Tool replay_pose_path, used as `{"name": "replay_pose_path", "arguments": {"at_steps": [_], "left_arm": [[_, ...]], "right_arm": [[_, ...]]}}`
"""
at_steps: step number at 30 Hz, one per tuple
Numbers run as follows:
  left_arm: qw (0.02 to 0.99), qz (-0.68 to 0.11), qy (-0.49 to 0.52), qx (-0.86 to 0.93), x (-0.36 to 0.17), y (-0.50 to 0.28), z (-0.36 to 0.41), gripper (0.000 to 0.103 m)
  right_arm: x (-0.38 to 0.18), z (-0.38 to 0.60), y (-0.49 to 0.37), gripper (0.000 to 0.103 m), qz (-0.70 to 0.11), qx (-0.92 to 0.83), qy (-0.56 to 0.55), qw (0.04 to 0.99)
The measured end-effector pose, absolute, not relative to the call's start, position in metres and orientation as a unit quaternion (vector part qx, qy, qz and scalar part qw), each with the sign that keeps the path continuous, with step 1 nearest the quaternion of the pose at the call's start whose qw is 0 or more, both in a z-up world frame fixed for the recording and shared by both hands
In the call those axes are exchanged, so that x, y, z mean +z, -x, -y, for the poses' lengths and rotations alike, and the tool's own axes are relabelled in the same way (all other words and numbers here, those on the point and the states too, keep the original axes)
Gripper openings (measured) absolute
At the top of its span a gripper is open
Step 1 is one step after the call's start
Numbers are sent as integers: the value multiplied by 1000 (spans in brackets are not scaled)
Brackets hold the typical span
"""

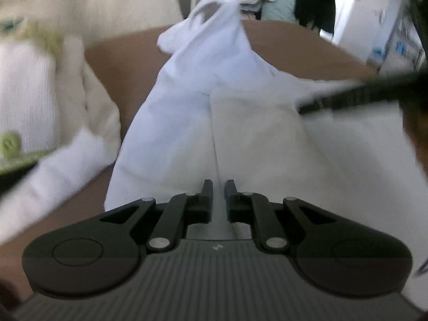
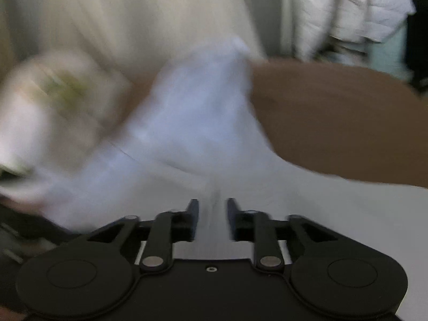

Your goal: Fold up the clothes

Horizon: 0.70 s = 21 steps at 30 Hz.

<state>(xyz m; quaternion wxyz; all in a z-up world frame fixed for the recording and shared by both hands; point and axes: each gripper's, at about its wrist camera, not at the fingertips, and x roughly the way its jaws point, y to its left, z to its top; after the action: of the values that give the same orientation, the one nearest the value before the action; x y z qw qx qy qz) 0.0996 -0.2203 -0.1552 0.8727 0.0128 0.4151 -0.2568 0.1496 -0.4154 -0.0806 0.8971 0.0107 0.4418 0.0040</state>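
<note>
A white garment (image 1: 214, 123) lies crumpled on the brown table (image 1: 294, 45), one end bunched up towards the far edge. My left gripper (image 1: 218, 187) sits low over its near part, with the jaws almost together and a ridge of the white cloth pinched between them. In the blurred right wrist view the same garment (image 2: 198, 123) stretches away to the left. My right gripper (image 2: 213, 206) has its fingers a little apart, a fold of cloth lies in the gap, and the pads do not visibly press on it.
A pile of cream and white knitwear with a green print (image 1: 32, 91) sits at the table's left. A dark blurred bar (image 1: 361, 93) crosses in from the right. Pale curtains and a white quilted jacket (image 2: 355, 8) hang behind the table.
</note>
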Motion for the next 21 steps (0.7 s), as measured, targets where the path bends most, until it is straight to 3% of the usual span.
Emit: {"name": "replay_pose_path", "arguments": {"at_steps": [2,6,8,12,15,17,21], "left_arm": [[874,-412,3,-256,-147,-105,218,11],[877,-389,9,-282,-140,-111,218,31],[864,-408,20,-295,-148,-119,218,31],[859,-426,3,-283,-154,-121,226,31],[860,-428,-6,-278,-151,-120,226,31],[861,-427,-8,-276,-152,-121,226,31],[864,-425,-3,-269,-146,-117,218,31]], "right_arm": [[-82,412,-140,30,-436,-1,-4,900],[-66,404,-108,38,-389,64,-67,917],[-67,390,-98,40,-399,114,-71,907],[-95,344,-77,42,-499,170,18,849],[-98,320,-51,44,-491,167,88,851],[-94,323,-50,45,-507,171,67,842],[-95,336,-53,58,-585,194,17,787]]}}
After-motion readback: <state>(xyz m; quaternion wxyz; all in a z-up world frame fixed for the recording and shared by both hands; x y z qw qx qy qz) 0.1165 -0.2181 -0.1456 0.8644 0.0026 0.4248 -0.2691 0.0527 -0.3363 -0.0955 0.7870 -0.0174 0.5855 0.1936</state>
